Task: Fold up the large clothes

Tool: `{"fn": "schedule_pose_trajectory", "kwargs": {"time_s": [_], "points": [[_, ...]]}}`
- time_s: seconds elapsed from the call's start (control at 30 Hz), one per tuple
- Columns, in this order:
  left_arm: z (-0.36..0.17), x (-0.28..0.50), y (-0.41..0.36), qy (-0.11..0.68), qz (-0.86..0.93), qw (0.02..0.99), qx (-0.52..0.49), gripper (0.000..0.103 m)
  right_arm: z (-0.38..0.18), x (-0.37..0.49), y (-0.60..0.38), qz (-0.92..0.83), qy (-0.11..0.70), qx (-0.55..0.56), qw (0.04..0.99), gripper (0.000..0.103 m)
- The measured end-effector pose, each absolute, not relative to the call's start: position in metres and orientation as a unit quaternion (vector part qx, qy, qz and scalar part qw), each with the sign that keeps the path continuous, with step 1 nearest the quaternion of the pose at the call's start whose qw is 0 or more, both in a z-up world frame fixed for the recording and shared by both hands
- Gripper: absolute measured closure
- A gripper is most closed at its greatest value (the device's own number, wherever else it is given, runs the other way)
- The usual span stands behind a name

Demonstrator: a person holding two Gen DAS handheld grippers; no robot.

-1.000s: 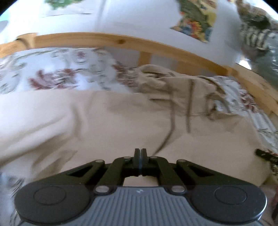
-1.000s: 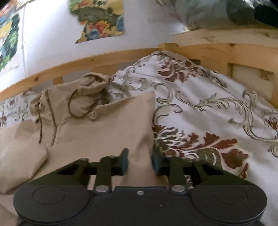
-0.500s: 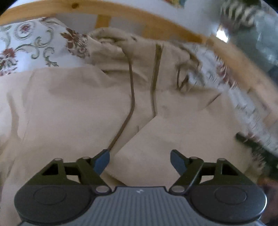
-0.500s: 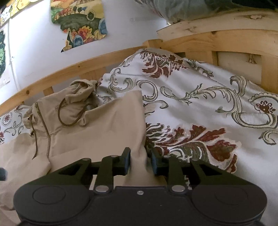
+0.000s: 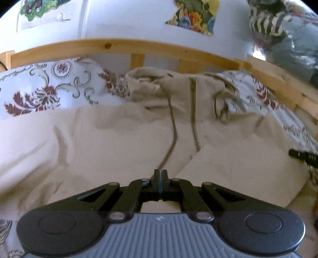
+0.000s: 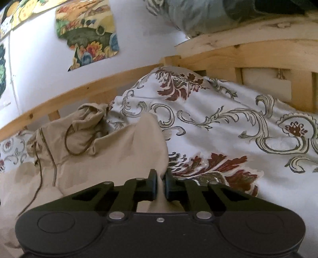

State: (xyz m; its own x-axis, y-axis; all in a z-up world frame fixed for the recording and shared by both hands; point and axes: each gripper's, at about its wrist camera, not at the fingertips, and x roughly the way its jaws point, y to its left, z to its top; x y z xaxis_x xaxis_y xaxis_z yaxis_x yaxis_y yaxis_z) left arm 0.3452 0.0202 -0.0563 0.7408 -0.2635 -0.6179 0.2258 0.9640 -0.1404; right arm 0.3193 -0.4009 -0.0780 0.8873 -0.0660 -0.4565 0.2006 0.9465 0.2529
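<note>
A beige zip hoodie (image 5: 119, 142) lies spread on the bed, its hood (image 5: 151, 85) bunched against the far rail. Its brown drawstring (image 5: 173, 135) and zipper (image 5: 193, 123) run down toward my left gripper (image 5: 160, 174). That gripper is shut just over the cloth, and I cannot see whether any cloth is pinched. In the right wrist view the hoodie (image 6: 119, 158) has its right edge drawn up in a ridge. My right gripper (image 6: 160, 178) is closing, and its pads press on that edge.
A white bedspread with red and grey floral print (image 6: 228, 129) covers the bed to the right of the hoodie. A wooden bed rail (image 5: 119, 44) runs along the back, with a headboard (image 6: 258, 57) at the right. Bundled cloth (image 6: 198, 13) rests above it.
My left gripper stood open half a second ago and has snapped shut again over the hoodie's front. The right jaws have narrowed onto the hoodie's edge, and the cloth now rises between them.
</note>
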Motion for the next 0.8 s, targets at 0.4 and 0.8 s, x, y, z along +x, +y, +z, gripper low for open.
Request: {"fn": "schedule_pose_trajectory", "kwargs": {"time_s": [0.4, 0.8], "points": [[-0.084, 0.430, -0.026, 0.459, -0.242, 0.855, -0.024, 0.042, -0.083, 0.321, -0.401, -0.063, 0.246, 0.156, 0.954, 0.079], [-0.063, 0.354, 0.023, 0.342, -0.086, 0.934, -0.058, 0.103, -0.081, 0.319, -0.399, -0.066, 0.235, 0.146, 0.959, 0.088]]}}
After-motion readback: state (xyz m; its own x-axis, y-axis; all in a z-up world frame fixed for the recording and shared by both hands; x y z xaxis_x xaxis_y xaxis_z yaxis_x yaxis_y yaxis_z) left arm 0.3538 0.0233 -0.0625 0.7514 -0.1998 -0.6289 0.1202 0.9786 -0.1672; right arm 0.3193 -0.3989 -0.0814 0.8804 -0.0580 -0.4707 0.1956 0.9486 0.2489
